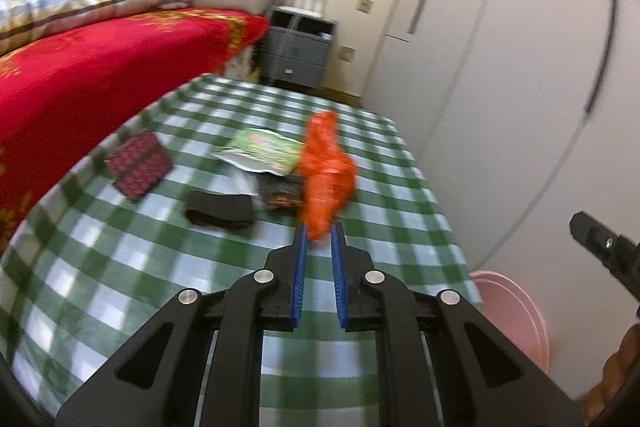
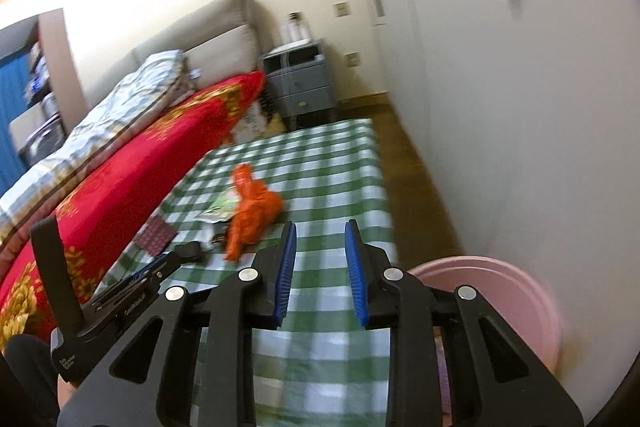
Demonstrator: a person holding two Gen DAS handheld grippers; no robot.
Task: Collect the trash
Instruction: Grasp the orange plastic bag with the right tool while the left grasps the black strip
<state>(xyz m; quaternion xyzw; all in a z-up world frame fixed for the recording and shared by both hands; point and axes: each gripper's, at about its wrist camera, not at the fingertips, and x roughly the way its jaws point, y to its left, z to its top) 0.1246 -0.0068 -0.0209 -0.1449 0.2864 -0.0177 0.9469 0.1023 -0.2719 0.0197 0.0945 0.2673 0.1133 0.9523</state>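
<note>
An orange plastic bag (image 1: 326, 171) lies crumpled on the green checked tablecloth (image 1: 160, 239), with a green-white wrapper (image 1: 262, 151), a dark wrapper (image 1: 282, 193), a black cloth piece (image 1: 220, 213) and a red patterned packet (image 1: 138, 165) beside it. My left gripper (image 1: 320, 231) is open, its blue pads either side of the bag's near tip, not closed on it. My right gripper (image 2: 320, 231) is open and empty, to the right of the bag (image 2: 252, 215) and above the table's near part. The left gripper (image 2: 160, 263) shows in the right wrist view.
A pink bin (image 2: 516, 291) stands on the floor at the table's right edge, also in the left wrist view (image 1: 516, 311). A bed with a red blanket (image 1: 100, 67) borders the table's left side. A grey nightstand (image 1: 298, 47) and white wardrobe doors (image 1: 500, 67) are beyond.
</note>
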